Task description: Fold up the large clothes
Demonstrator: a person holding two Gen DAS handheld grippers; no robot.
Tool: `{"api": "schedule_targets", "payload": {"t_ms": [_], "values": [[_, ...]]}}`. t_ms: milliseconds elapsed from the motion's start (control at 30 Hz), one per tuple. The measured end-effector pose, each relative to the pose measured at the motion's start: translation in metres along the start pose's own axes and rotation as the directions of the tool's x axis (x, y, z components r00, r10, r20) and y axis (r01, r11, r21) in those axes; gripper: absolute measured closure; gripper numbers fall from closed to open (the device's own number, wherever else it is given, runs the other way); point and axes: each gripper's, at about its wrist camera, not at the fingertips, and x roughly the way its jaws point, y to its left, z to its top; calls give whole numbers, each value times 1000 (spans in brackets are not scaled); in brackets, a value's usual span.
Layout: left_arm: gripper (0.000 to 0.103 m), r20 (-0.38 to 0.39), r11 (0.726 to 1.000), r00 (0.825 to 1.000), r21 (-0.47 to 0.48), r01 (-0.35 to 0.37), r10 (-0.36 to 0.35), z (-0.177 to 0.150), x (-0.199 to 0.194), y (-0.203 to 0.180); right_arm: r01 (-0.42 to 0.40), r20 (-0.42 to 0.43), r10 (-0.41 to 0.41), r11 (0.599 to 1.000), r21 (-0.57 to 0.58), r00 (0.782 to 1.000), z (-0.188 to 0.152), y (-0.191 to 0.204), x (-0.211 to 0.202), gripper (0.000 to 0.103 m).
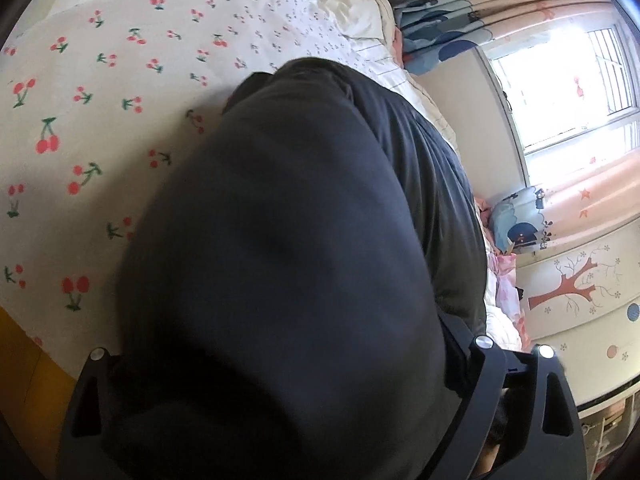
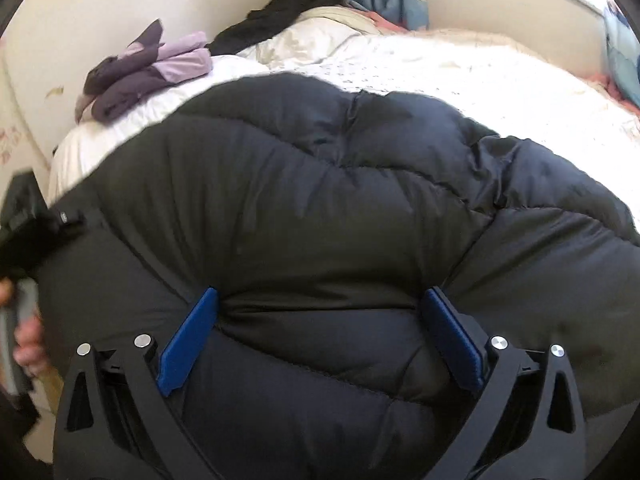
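A large black puffer jacket [image 2: 320, 208] lies bulging on the bed. My right gripper [image 2: 322, 300] is wide open, its blue fingers [image 2: 188, 344] pressed into the padding on either side of a puffed section. In the left wrist view the jacket [image 1: 288, 264] fills the middle and drapes over my left gripper [image 1: 288, 360]; its fingertips are hidden under the fabric, only the black arms show. The left gripper's body shows at the left edge of the right wrist view [image 2: 24, 216], held by a hand.
The bed has a white cherry-print sheet [image 1: 100, 100] and a cream quilt [image 2: 460, 72]. A folded purple garment [image 2: 148, 68] and a dark garment [image 2: 288, 8] lie near the headboard. A window [image 1: 568, 80], curtains and a painted cabinet [image 1: 580, 288] stand beyond the bed.
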Motion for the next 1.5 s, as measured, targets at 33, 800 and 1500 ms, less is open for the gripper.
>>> {"api": "schedule_targets", "payload": {"t_ms": [33, 800, 1500], "values": [[16, 1, 1000, 1000, -1, -3, 3, 0, 0, -1, -11, -20, 11, 1000, 3, 1000, 2, -2, 0, 6], [16, -4, 996, 997, -26, 81, -82, 0, -3, 13, 70, -21, -69, 997, 22, 997, 15, -14, -10, 6], [35, -6, 987, 988, 46, 157, -157, 2, 0, 13, 109, -7, -109, 994, 6, 994, -27, -5, -15, 6]]}}
